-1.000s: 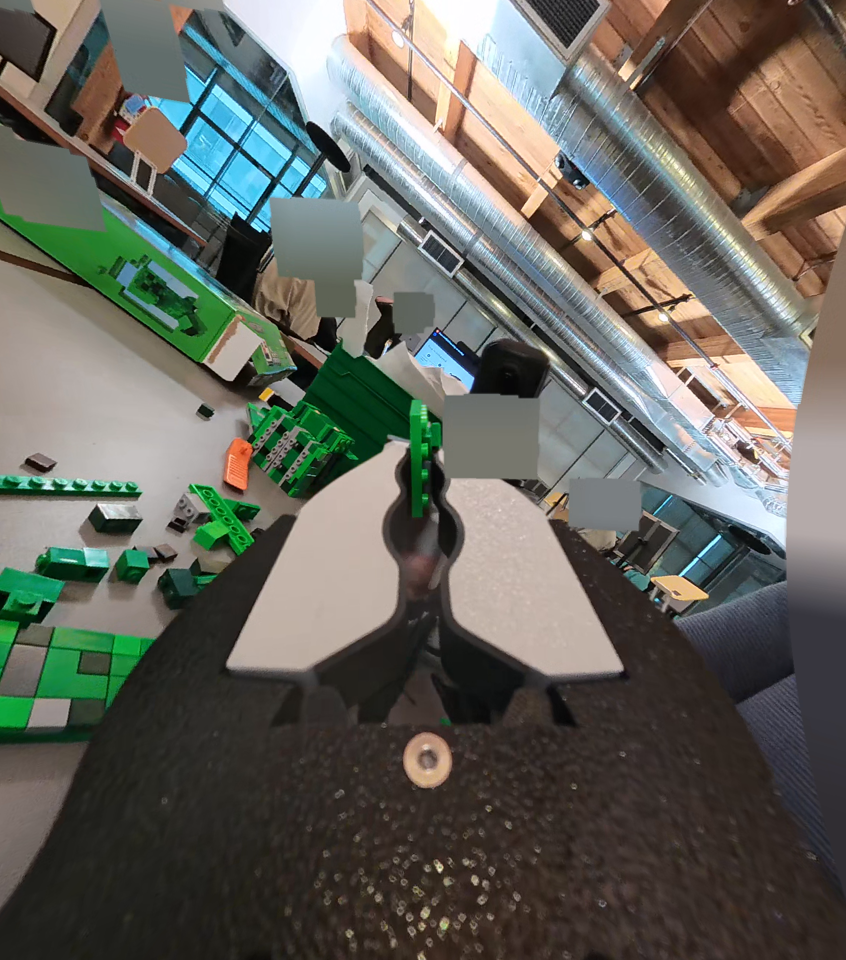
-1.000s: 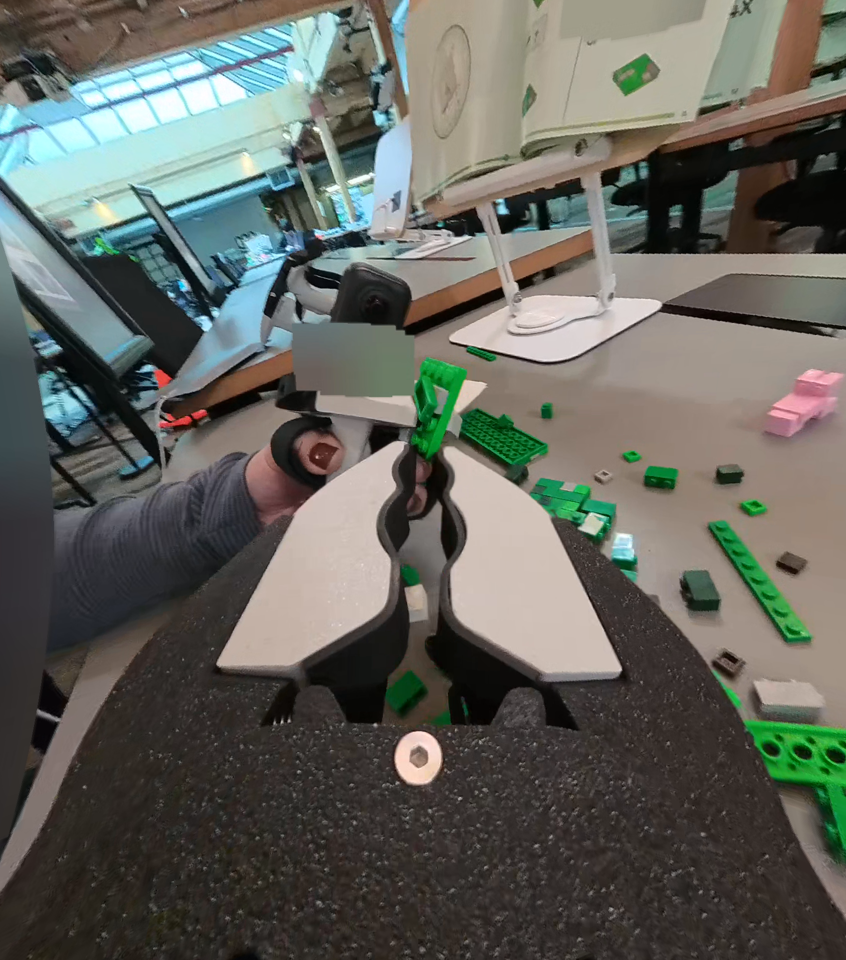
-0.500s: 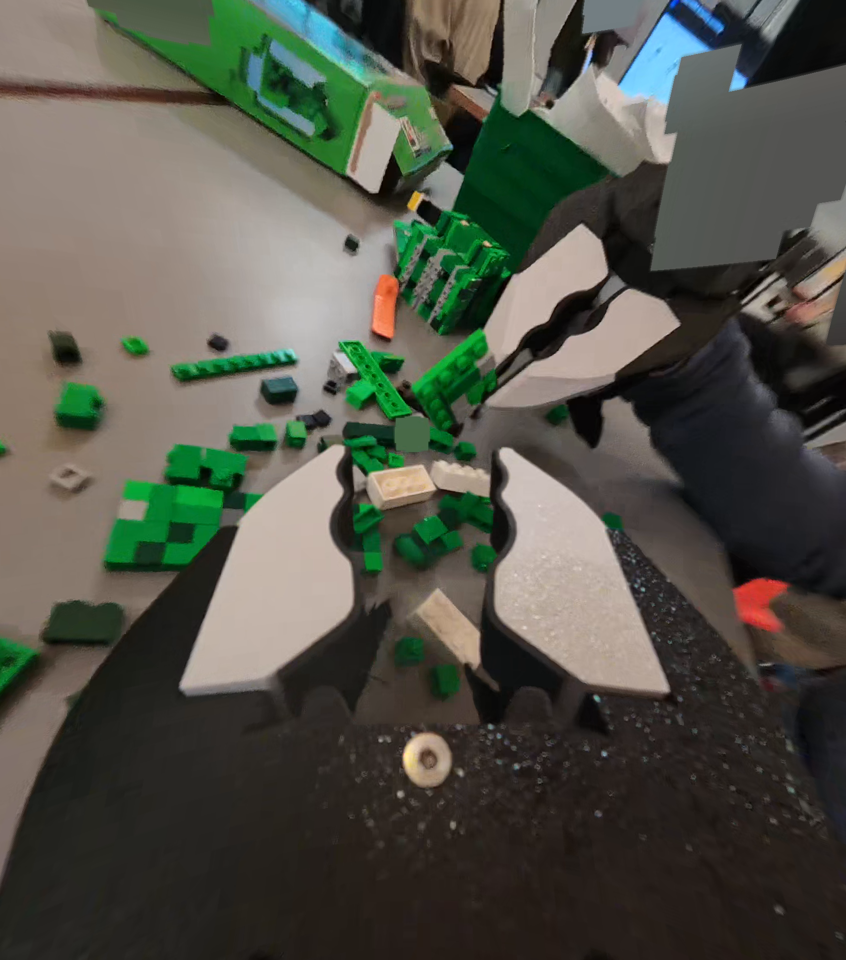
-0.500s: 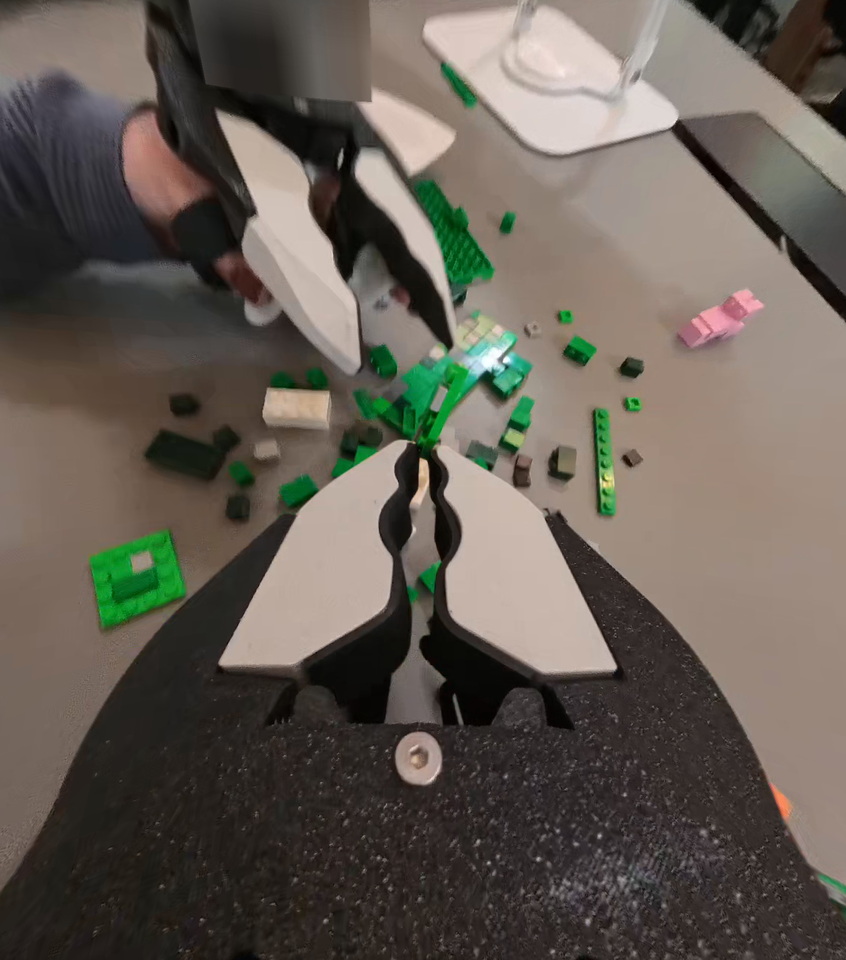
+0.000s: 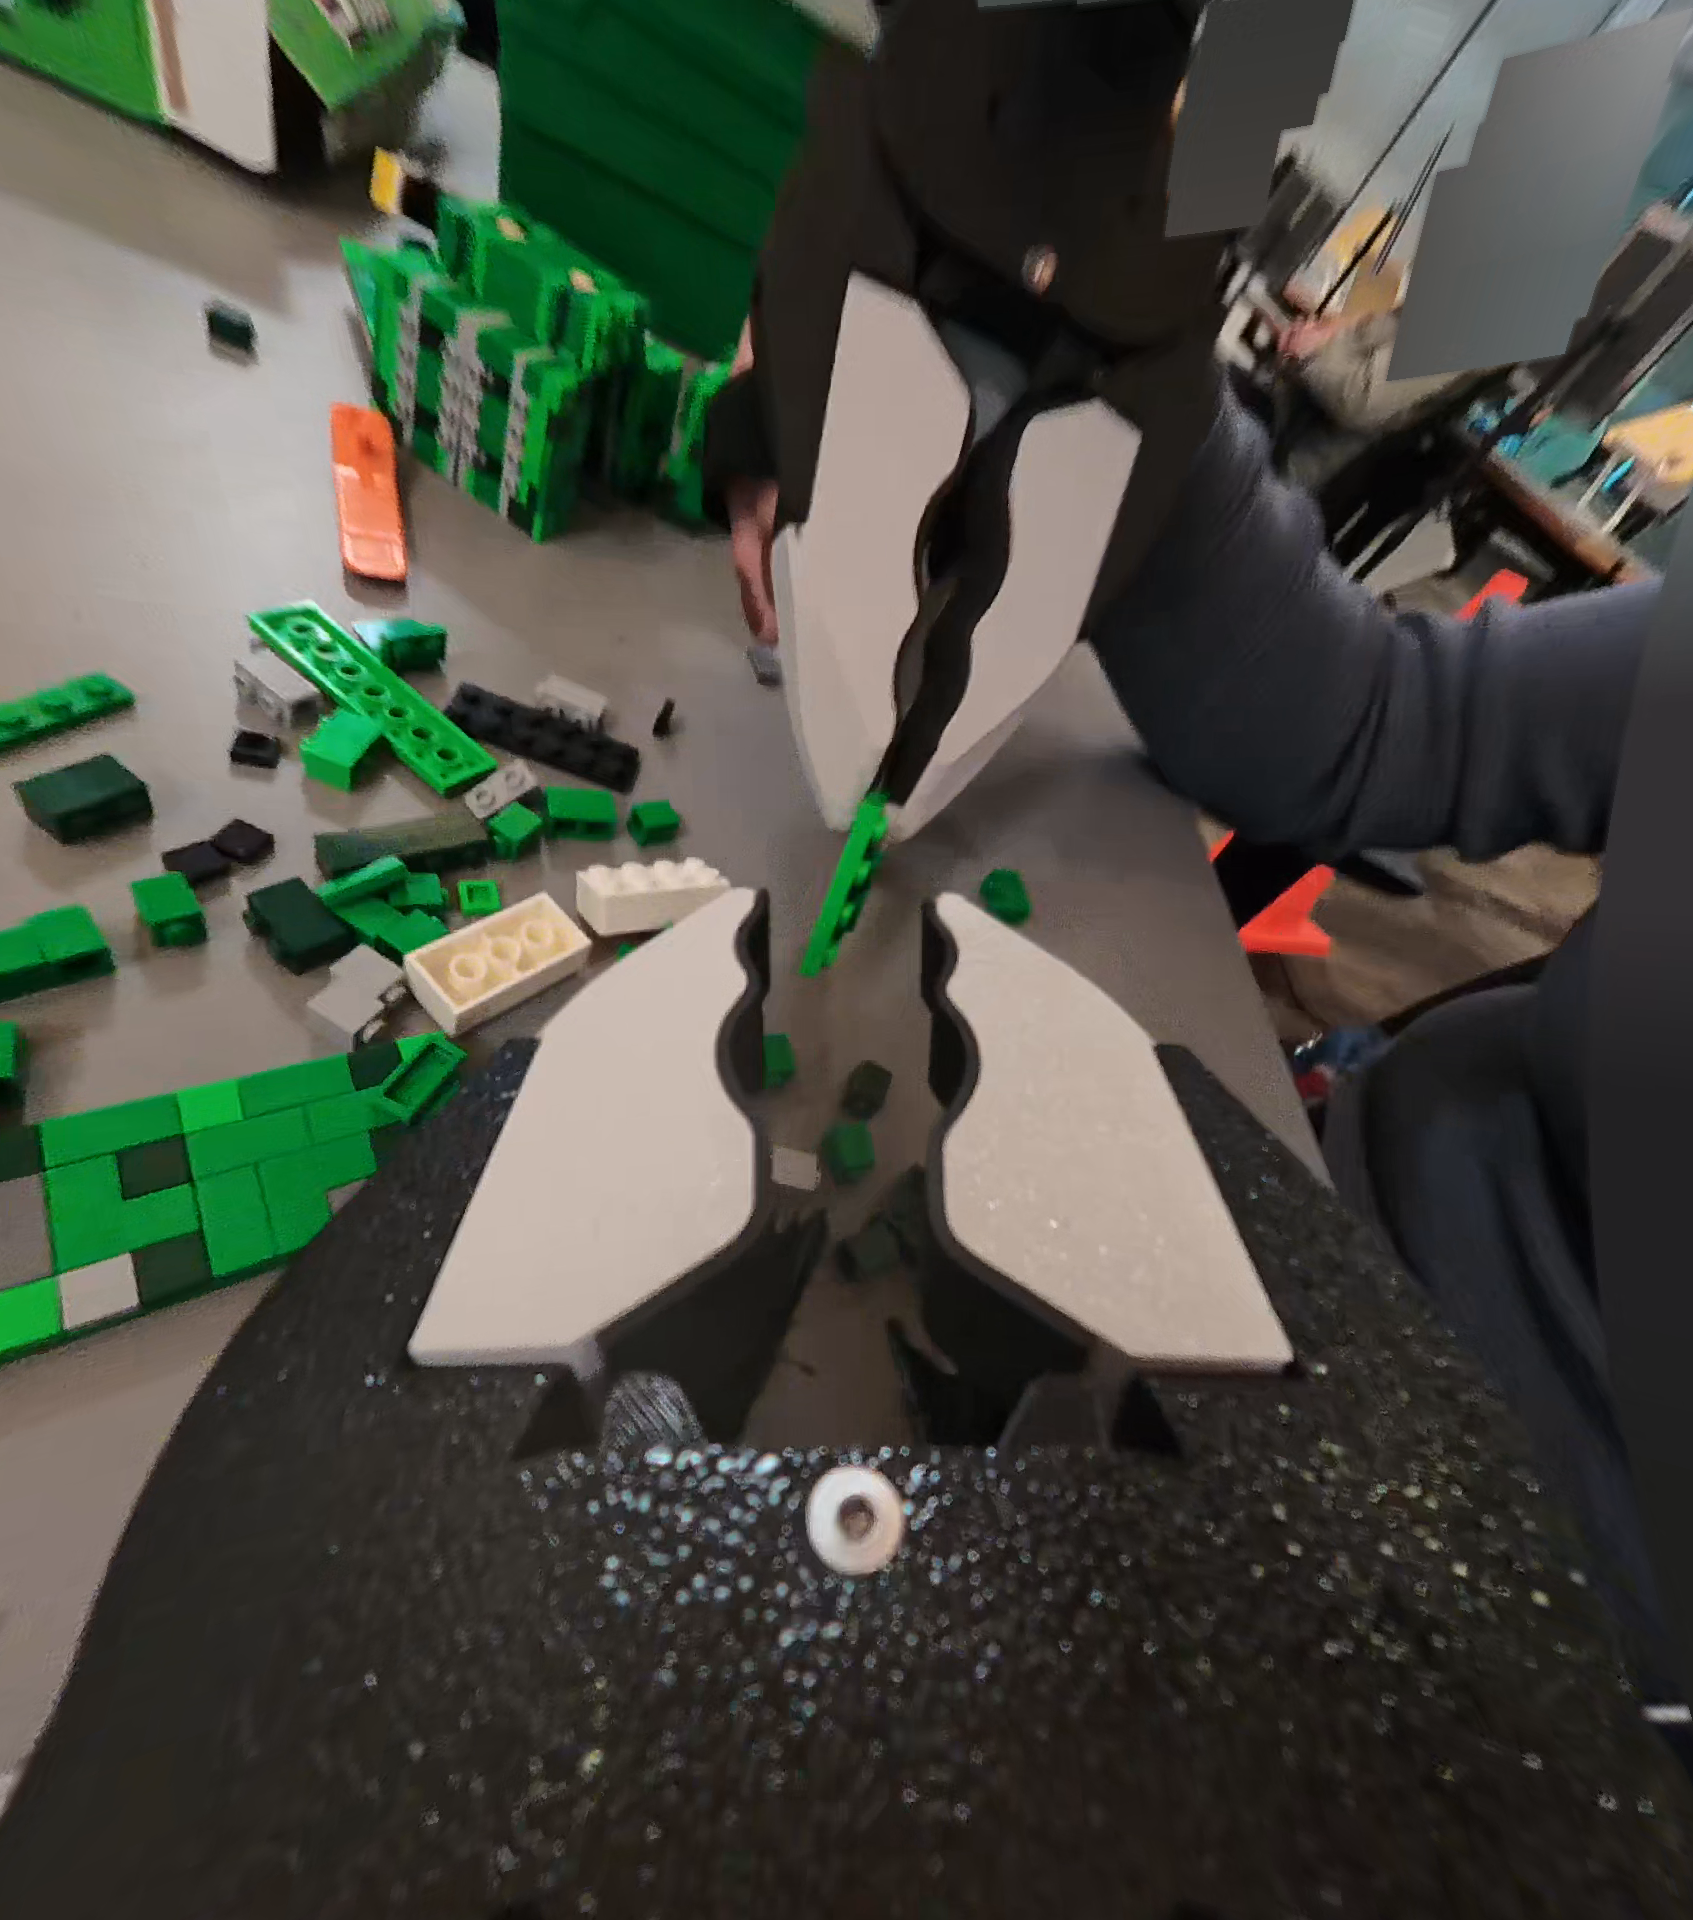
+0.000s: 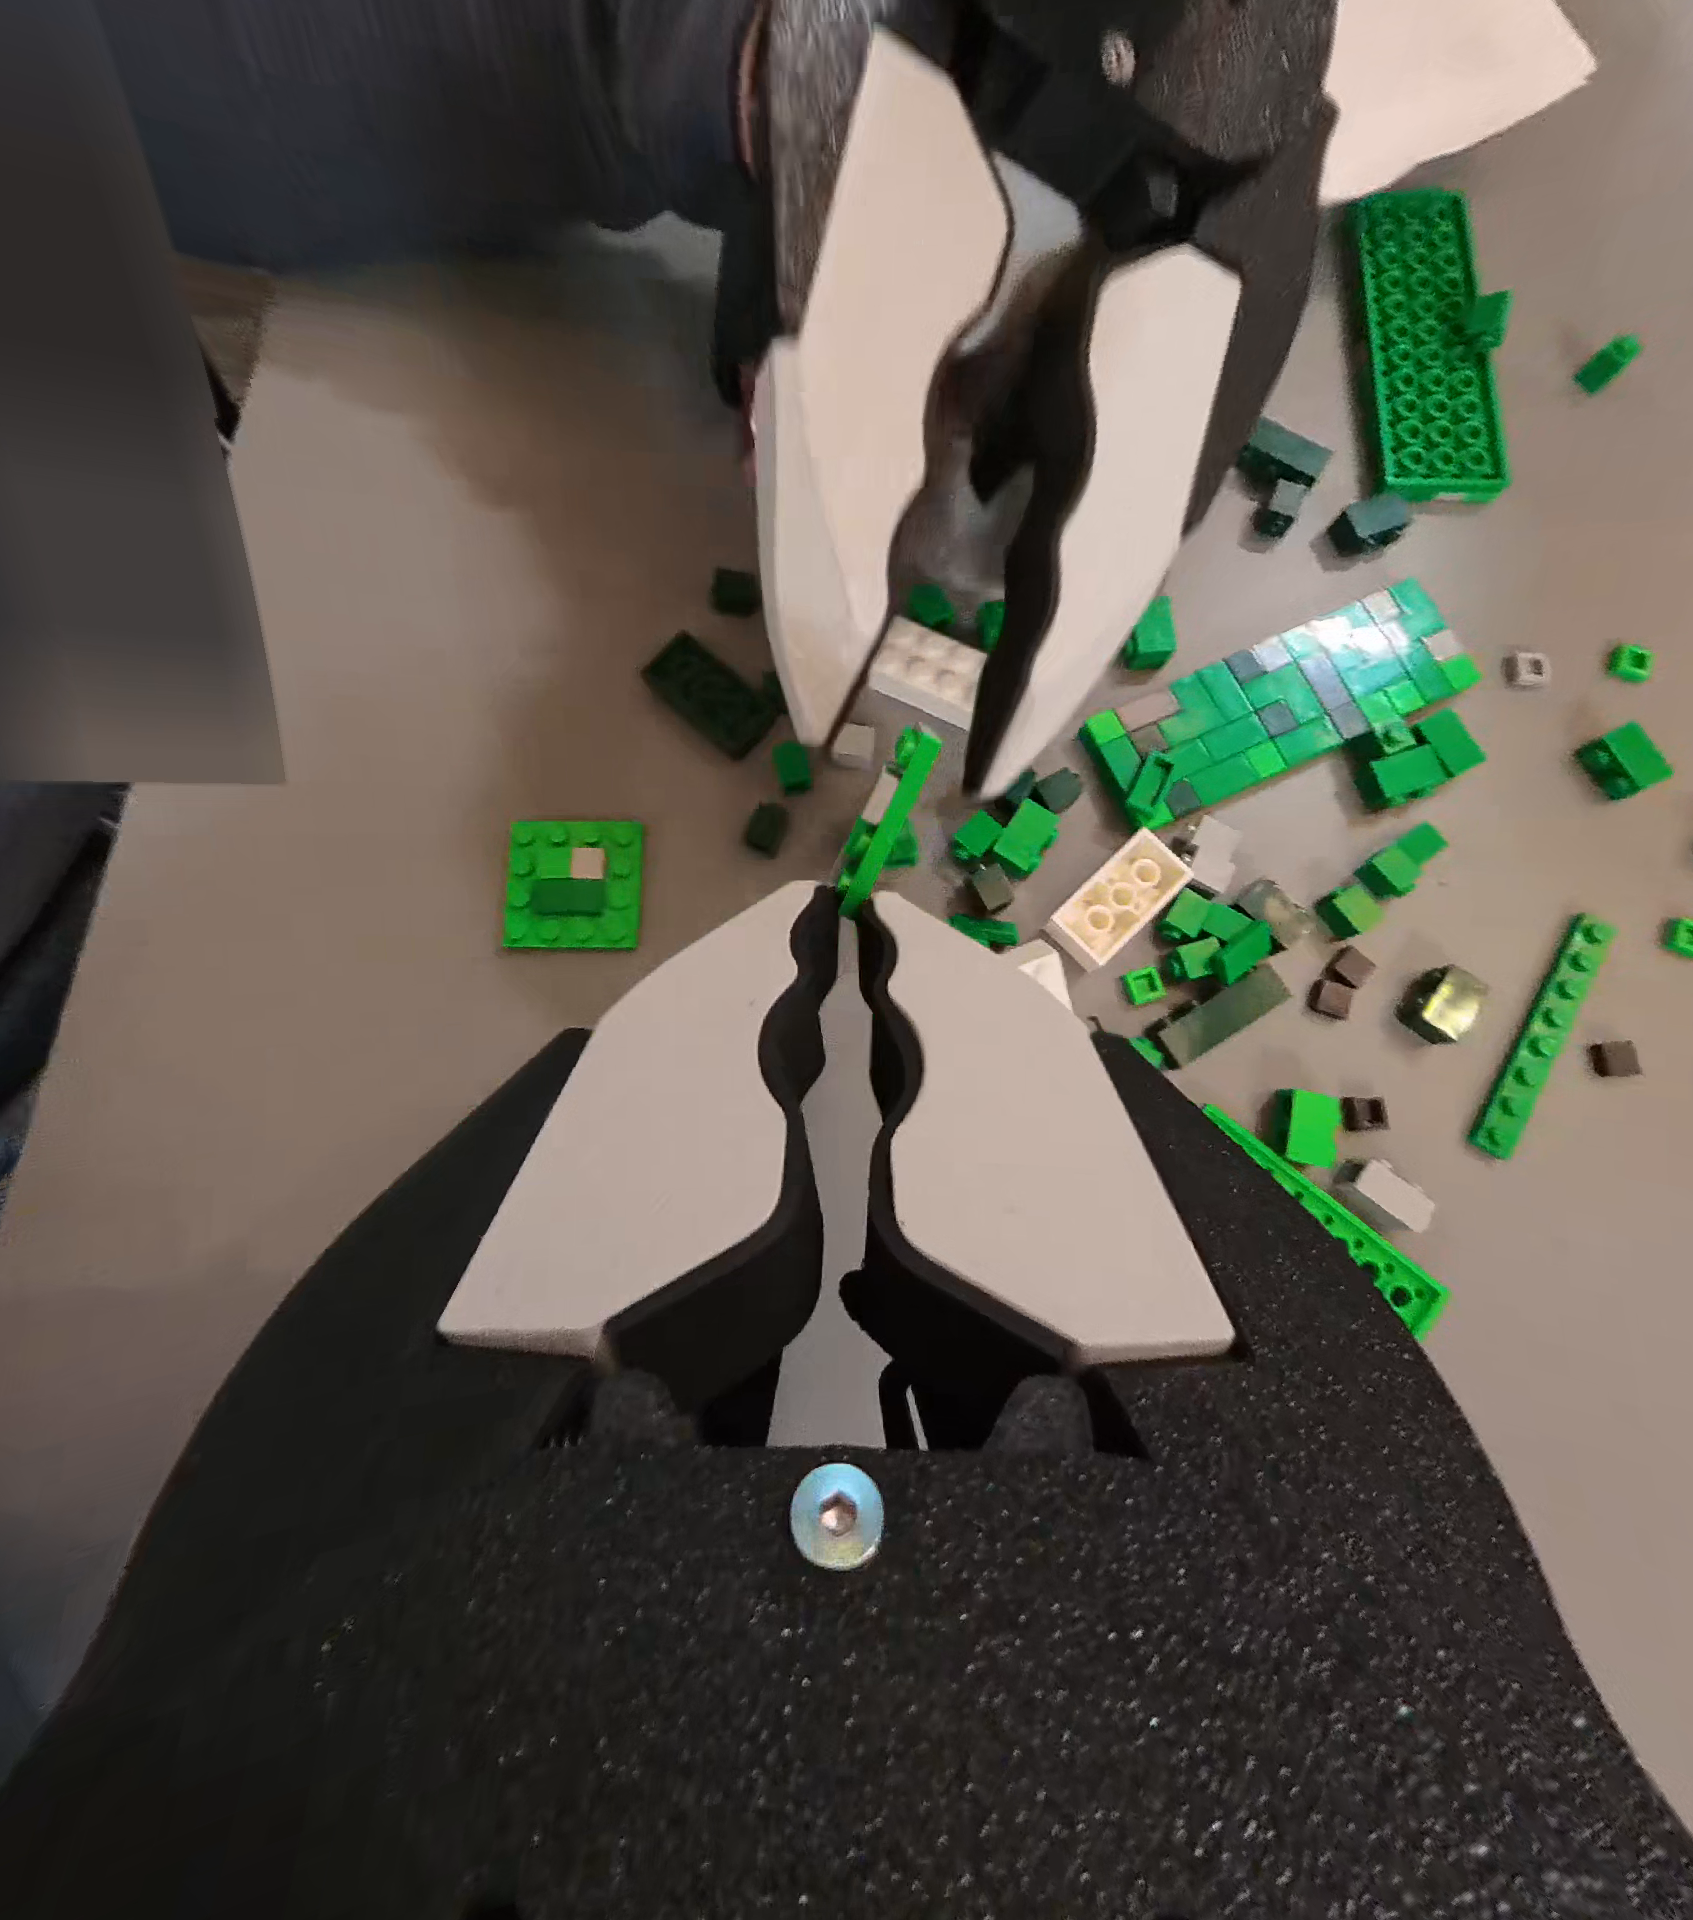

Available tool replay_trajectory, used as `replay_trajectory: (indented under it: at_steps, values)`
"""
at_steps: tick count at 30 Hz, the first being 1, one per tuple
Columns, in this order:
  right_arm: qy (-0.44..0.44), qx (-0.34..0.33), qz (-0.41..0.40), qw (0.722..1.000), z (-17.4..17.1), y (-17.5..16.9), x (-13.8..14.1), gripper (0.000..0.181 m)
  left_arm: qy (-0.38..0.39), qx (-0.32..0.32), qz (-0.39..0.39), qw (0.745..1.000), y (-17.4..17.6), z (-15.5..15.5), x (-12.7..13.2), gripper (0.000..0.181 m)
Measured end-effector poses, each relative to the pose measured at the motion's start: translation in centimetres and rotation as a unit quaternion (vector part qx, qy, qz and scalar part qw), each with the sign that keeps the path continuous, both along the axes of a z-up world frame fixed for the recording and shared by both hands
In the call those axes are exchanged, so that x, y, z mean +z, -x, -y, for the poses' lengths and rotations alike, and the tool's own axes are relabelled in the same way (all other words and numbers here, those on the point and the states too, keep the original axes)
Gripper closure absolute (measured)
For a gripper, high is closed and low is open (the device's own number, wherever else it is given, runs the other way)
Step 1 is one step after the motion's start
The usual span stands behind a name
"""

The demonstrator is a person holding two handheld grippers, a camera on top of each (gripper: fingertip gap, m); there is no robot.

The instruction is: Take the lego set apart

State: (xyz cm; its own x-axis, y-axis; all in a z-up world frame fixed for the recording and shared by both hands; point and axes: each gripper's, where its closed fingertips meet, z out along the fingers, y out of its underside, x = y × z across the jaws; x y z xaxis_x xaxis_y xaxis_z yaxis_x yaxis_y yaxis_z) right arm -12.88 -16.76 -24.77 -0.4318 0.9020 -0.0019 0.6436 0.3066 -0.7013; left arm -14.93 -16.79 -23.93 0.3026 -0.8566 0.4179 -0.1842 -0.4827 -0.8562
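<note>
My right gripper point(image 6: 850, 902) is shut on a thin green plate point(image 6: 889, 816), held on edge just above the loose bricks. In the left wrist view the same plate point(image 5: 847, 899) hangs from the right gripper point(image 5: 863, 816). My left gripper point(image 5: 847, 914) is open and empty, its fingers either side of the plate's lower end without touching it. It also shows in the right wrist view point(image 6: 909, 748), pointing down opposite the right one. A built green block stack point(image 5: 520, 343) stands farther back.
Loose green, dark and white bricks point(image 5: 499, 956) litter the grey table point(image 5: 94, 499). There is a flat green mosaic panel point(image 5: 125, 1174), an orange separator tool point(image 5: 369, 494), a square green plate point(image 6: 572, 883), a long green strip point(image 6: 1543, 1049) and a studded green baseplate point(image 6: 1429, 343). Both grippers' tips are roughly 20 cm from the built green block stack point(image 5: 520, 343).
Both grippers came down from mid-air to just above the table. My left gripper opened and let go of the green piece; the right one kept the plate.
</note>
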Motion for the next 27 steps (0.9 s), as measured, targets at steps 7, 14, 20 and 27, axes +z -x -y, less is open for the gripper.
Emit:
replay_trajectory:
  at_steps: [7, 14, 20, 27]
  values:
    - [-0.092, -0.093, -0.031, 0.991, -3.1, 1.7, 0.8, 0.149, 0.040, 0.042, 0.015, 0.998, -0.1, -1.5, 0.0, 0.175]
    - [-0.331, -0.214, -0.089, 0.915, -5.6, 5.8, 0.9, 0.102, 0.126, 0.126, 0.130, 0.975, 1.5, -3.8, 1.5, 0.175]
    - [-0.456, -0.225, -0.086, 0.857, -6.7, 6.3, 0.7, 0.115, 0.099, 0.123, 0.146, 0.977, 1.4, -3.7, 2.4, 0.176]
    - [-0.485, -0.239, -0.088, 0.836, -7.2, 6.6, 1.1, 0.119, 0.092, 0.127, 0.126, 0.980, 1.2, -3.6, 2.1, 0.176]
